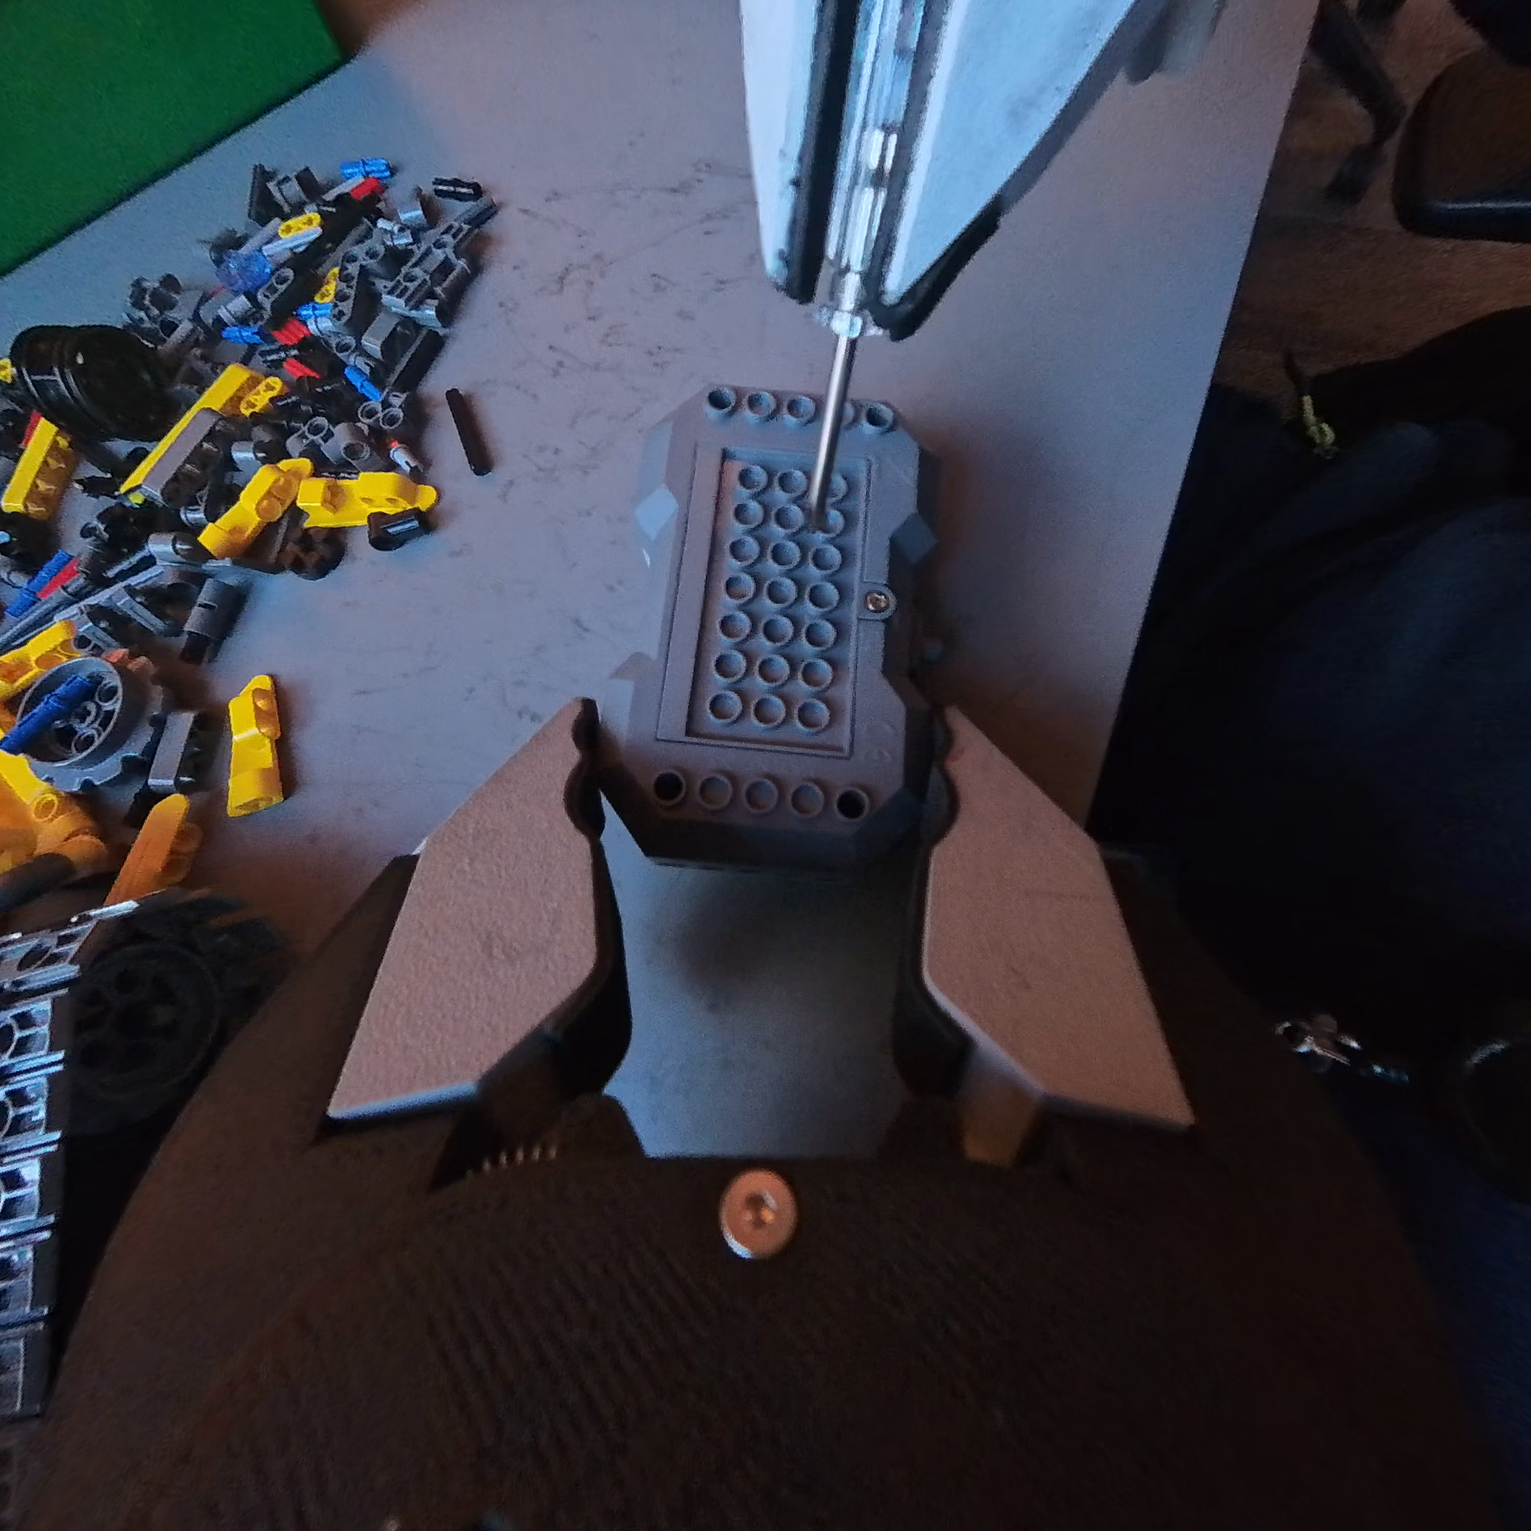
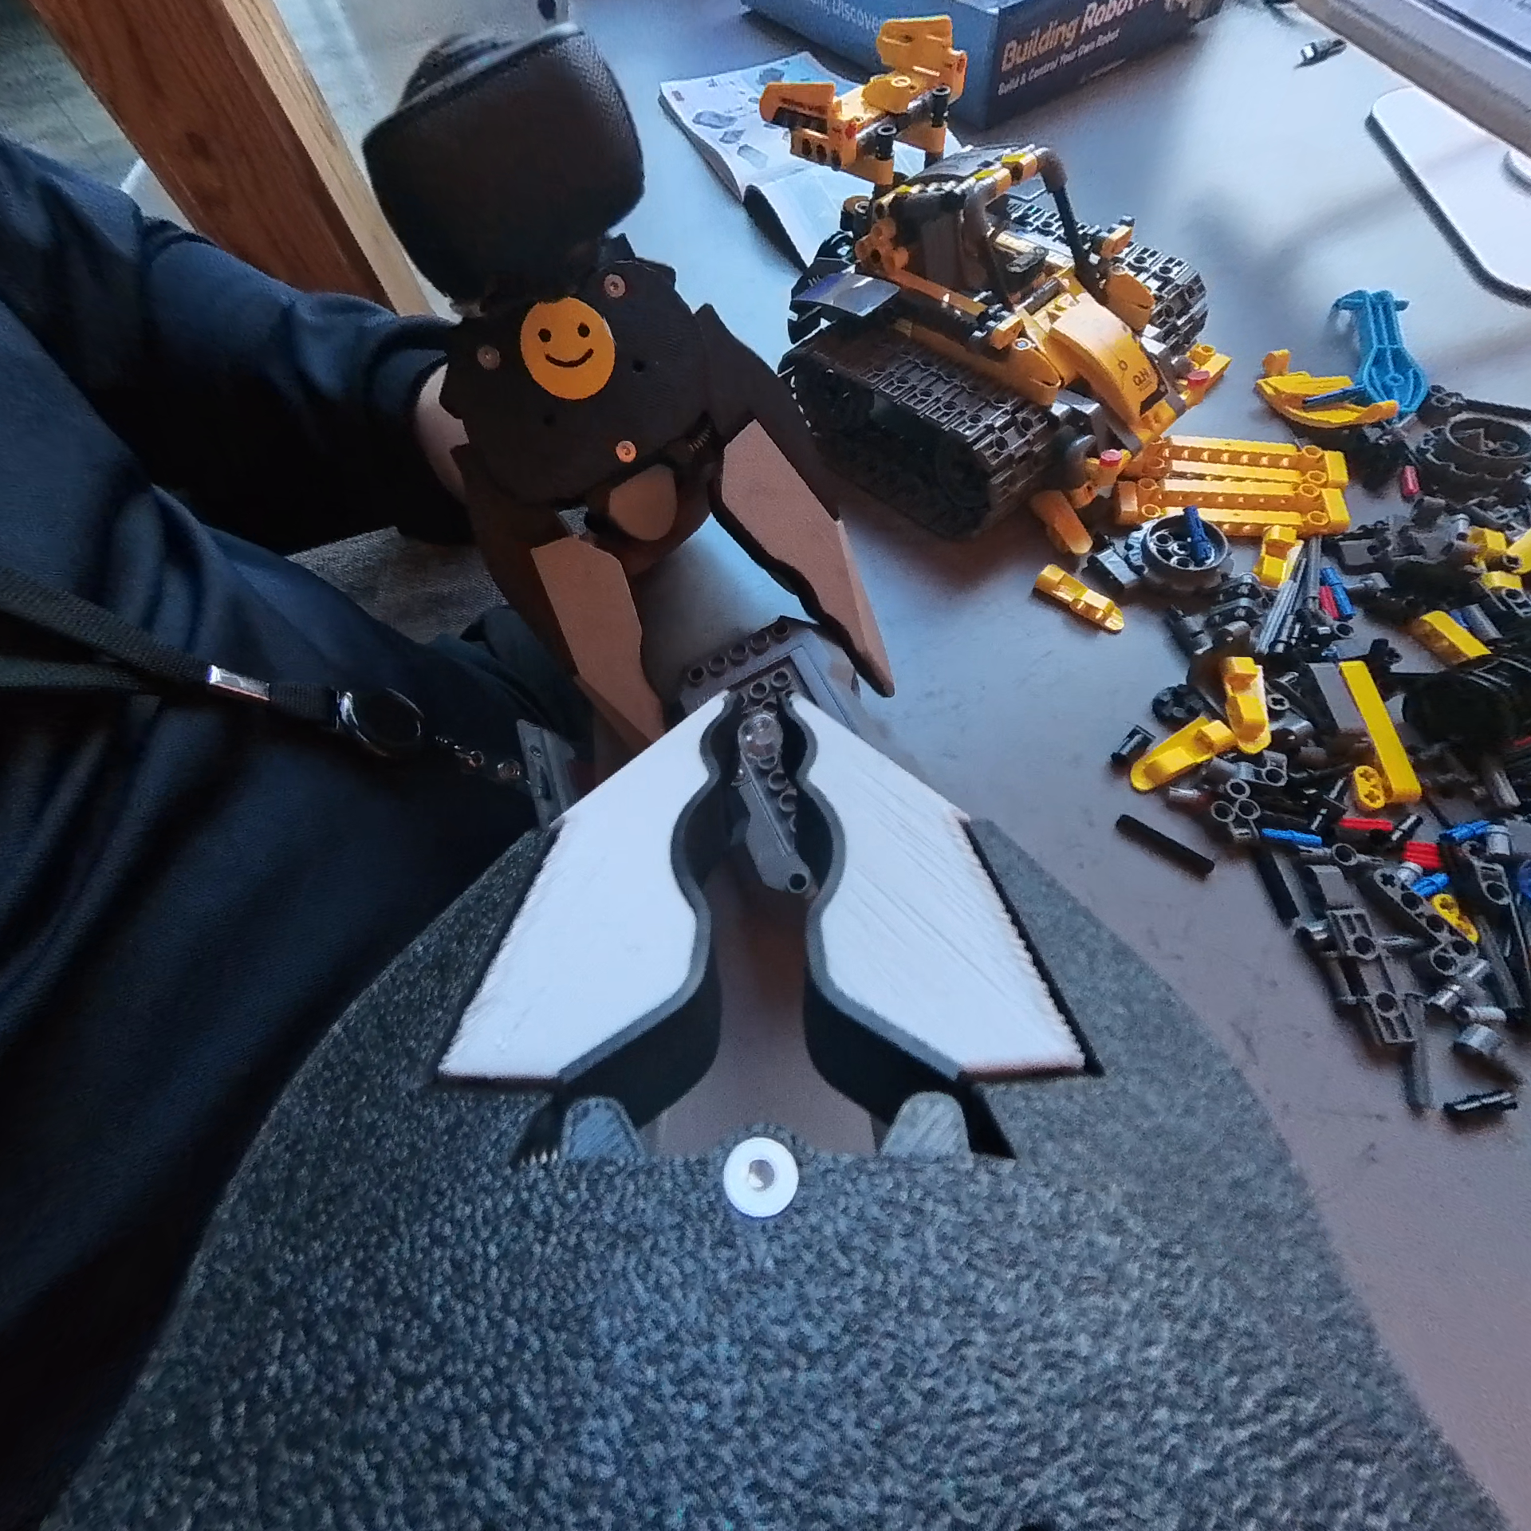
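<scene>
My left gripper (image 1: 762, 729) has brown fingers shut on the near end of a grey studded box (image 1: 779, 596), which it holds on the grey table (image 1: 580, 166). A small screw (image 1: 878, 601) sits at the right edge of the box's lid. My right gripper (image 1: 845, 306) has white fingers and comes down from above, shut on a clear-handled screwdriver (image 1: 833, 414). The screwdriver tip touches the studded lid left of and beyond the screw. In the right wrist view my right gripper (image 2: 758, 712) grips the screwdriver (image 2: 758, 737) over the box (image 2: 733, 654), with the left gripper's brown fingers (image 2: 787, 530) on either side.
A pile of loose yellow, black and grey bricks (image 1: 207, 464) lies left of the box and also shows in the right wrist view (image 2: 1367, 746). A yellow tracked vehicle model (image 2: 994, 331), a booklet (image 2: 746, 141) and a blue carton (image 2: 1077, 50) lie beyond. The table edge (image 1: 1160, 580) is close on the right, beside a person in dark clothes (image 2: 166, 746). Some 8 cm of space lies between my two pairs of fingers.
</scene>
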Available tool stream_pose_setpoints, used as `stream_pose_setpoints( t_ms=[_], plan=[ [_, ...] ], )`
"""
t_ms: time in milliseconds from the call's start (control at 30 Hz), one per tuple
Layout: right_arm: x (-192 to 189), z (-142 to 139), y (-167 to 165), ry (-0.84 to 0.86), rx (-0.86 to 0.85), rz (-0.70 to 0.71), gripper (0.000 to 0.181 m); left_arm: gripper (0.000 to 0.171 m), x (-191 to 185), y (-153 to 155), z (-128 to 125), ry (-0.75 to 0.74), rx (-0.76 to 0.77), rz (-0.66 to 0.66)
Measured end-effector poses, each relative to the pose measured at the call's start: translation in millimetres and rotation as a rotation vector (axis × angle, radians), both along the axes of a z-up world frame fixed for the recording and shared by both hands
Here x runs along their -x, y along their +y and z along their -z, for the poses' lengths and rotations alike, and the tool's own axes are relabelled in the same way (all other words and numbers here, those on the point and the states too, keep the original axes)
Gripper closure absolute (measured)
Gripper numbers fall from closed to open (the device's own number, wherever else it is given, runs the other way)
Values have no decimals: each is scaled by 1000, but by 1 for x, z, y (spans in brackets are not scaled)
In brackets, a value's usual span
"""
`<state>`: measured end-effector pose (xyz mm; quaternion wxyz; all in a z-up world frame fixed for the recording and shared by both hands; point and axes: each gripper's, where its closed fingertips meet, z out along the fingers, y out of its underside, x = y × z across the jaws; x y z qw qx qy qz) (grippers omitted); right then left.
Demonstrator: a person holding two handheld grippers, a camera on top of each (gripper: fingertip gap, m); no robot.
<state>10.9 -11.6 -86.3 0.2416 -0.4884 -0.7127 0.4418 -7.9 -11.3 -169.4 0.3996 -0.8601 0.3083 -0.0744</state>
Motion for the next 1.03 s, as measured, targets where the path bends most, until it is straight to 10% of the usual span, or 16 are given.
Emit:
stream_pose_setpoints(
  t_ms=[1033],
  plan=[
    [-11,21,-11,-96,-134,-92,173,97,-3,0,1,-10,11,35]
  ],
)
